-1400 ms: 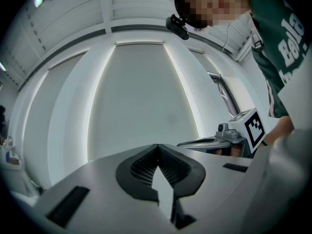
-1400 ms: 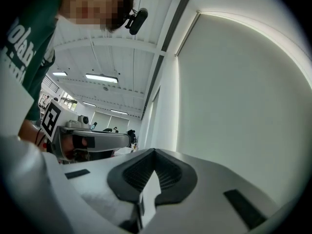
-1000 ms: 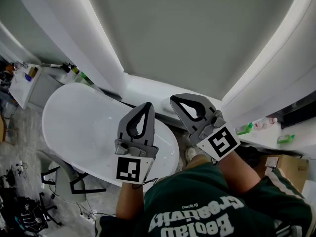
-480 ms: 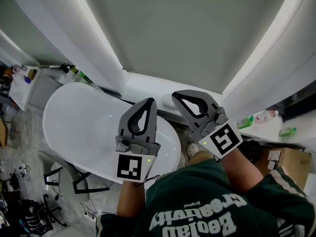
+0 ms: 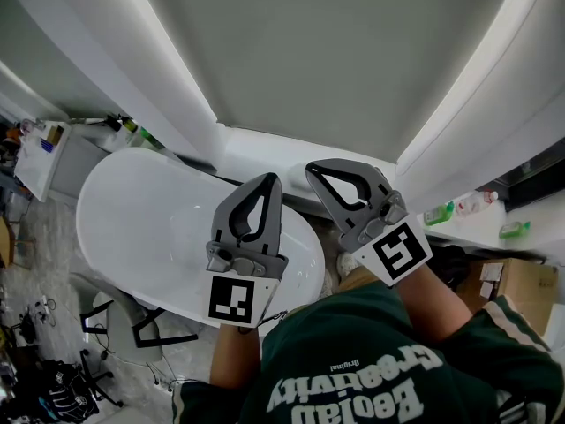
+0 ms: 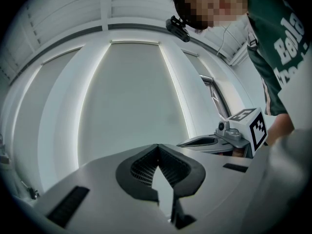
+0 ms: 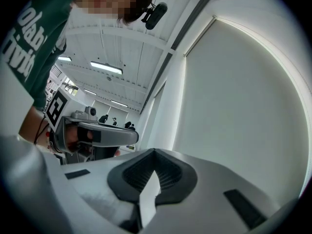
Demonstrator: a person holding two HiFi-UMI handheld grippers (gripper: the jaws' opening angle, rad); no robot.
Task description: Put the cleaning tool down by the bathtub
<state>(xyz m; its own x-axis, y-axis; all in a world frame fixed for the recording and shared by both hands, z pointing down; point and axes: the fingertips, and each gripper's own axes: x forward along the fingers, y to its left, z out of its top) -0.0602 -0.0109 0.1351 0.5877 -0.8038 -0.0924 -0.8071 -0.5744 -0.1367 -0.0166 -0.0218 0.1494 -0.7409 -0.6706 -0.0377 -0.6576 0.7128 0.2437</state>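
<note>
No cleaning tool shows in any view. The white bathtub (image 5: 132,228) lies below and to the left of my hands. My left gripper (image 5: 271,179) is held up over the tub's near end, jaws shut with nothing between them. My right gripper (image 5: 311,169) is just to its right, also shut and empty, with its tip close to the left one's. In the left gripper view its own jaws (image 6: 157,146) meet against a pale wall panel, and the right gripper (image 6: 214,140) shows beside them. The right gripper view shows shut jaws (image 7: 155,151) and the left gripper (image 7: 131,136).
Bottles (image 5: 132,129) stand at the tub's far end. Green bottles (image 5: 437,215) sit on a white ledge at the right, above a cardboard box (image 5: 508,281). A black-framed stool (image 5: 124,321) stands by the tub's near side. Pale wall panels fill the top.
Both grippers stay shut and empty, almost where they were. The right one has risen slightly.
</note>
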